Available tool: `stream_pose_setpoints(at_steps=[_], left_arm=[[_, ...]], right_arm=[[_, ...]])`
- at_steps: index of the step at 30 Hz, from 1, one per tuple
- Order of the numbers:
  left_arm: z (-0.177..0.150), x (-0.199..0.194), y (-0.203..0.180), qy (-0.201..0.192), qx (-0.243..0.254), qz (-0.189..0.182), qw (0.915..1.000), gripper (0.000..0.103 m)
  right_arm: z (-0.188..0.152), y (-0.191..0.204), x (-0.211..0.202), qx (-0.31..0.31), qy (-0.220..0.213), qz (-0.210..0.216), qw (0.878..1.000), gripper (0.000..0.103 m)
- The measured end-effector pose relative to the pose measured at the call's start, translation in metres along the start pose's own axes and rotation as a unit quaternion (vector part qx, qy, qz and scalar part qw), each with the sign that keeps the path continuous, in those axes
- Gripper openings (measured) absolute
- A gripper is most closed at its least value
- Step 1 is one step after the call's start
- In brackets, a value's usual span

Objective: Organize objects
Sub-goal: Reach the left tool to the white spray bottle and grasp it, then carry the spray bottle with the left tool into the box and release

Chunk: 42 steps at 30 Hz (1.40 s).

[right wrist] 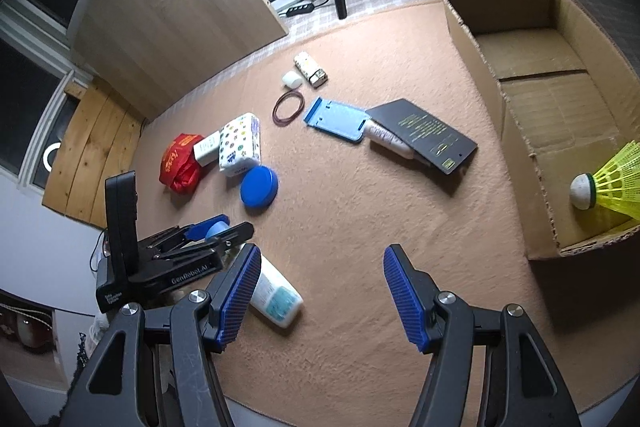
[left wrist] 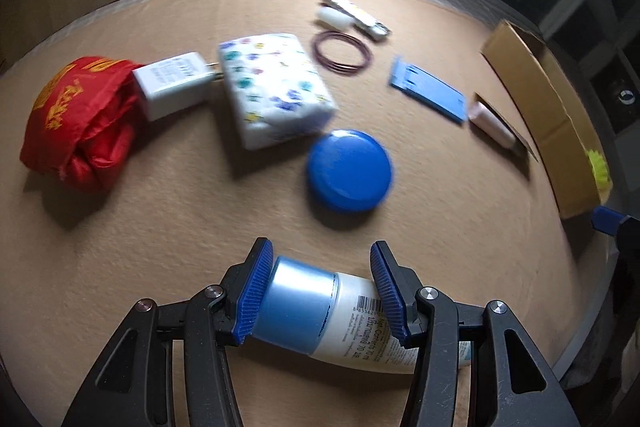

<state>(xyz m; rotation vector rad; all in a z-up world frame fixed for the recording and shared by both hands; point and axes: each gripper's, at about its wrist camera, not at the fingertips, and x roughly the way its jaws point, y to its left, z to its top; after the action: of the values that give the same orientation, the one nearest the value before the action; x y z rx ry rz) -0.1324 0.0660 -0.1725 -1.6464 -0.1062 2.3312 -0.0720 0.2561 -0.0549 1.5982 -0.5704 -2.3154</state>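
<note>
My left gripper (left wrist: 322, 291) is shut on a white tube with a light blue cap (left wrist: 304, 307), its pads on the cap and shoulder; the tube (right wrist: 276, 297) lies low over the tan mat. My right gripper (right wrist: 318, 293) is open and empty above the mat's near edge. On the mat lie a blue round lid (left wrist: 349, 175), a flower-print tissue pack (left wrist: 276, 87), a white charger (left wrist: 172, 89), a red bag (left wrist: 76, 123), a blue flat holder (left wrist: 428, 89), a wire ring (left wrist: 342, 51) and a pink tube (left wrist: 492, 123) under a dark notebook (right wrist: 426, 135).
An open cardboard box (right wrist: 520, 95) stands at the mat's right side with a yellow shuttlecock (right wrist: 612, 183) inside. A small white case (right wrist: 291, 79) and a patterned lighter (right wrist: 310, 69) lie at the far side. A wooden panel (right wrist: 168, 7) stands behind.
</note>
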Motion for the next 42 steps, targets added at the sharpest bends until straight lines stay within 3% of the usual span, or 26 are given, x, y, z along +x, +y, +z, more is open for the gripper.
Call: stream_pose_setpoints(at_steps=[5, 8, 13, 18, 24, 39, 42], left_arm=[[-0.003, -0.017, -0.006, -0.028, -0.006, 0.007, 0.9996, 0.056], [-0.011, -0.037, -0.001, -0.045, -0.019, 0.013, 0.9987, 0.067], [-0.039, -0.058, 0.008, -0.047, -0.053, -0.013, 0.9974, 0.07], [-0.061, -0.052, 0.006, -0.024, -0.074, -0.05, 0.9957, 0.071], [-0.07, -0.044, -0.001, -0.016, -0.086, -0.066, 0.994, 0.071], [-0.06, -0.025, -0.01, -0.007, -0.098, -0.091, 0.991, 0.071], [-0.058, -0.023, -0.012, -0.007, -0.1, -0.095, 0.9905, 0.07]], right_arm=[[0.0, 0.005, 0.015, -0.026, 0.02, 0.0, 0.999, 0.06], [0.003, 0.013, 0.028, -0.05, 0.038, 0.008, 0.998, 0.06], [0.006, 0.028, 0.054, -0.096, 0.074, 0.02, 0.992, 0.06], [0.009, 0.042, 0.083, -0.115, 0.119, 0.048, 0.985, 0.06], [0.01, 0.052, 0.108, -0.128, 0.158, 0.061, 0.977, 0.06], [0.006, 0.064, 0.128, -0.156, 0.2, 0.085, 0.964, 0.06], [0.005, 0.067, 0.129, -0.166, 0.205, 0.091, 0.96, 0.053]])
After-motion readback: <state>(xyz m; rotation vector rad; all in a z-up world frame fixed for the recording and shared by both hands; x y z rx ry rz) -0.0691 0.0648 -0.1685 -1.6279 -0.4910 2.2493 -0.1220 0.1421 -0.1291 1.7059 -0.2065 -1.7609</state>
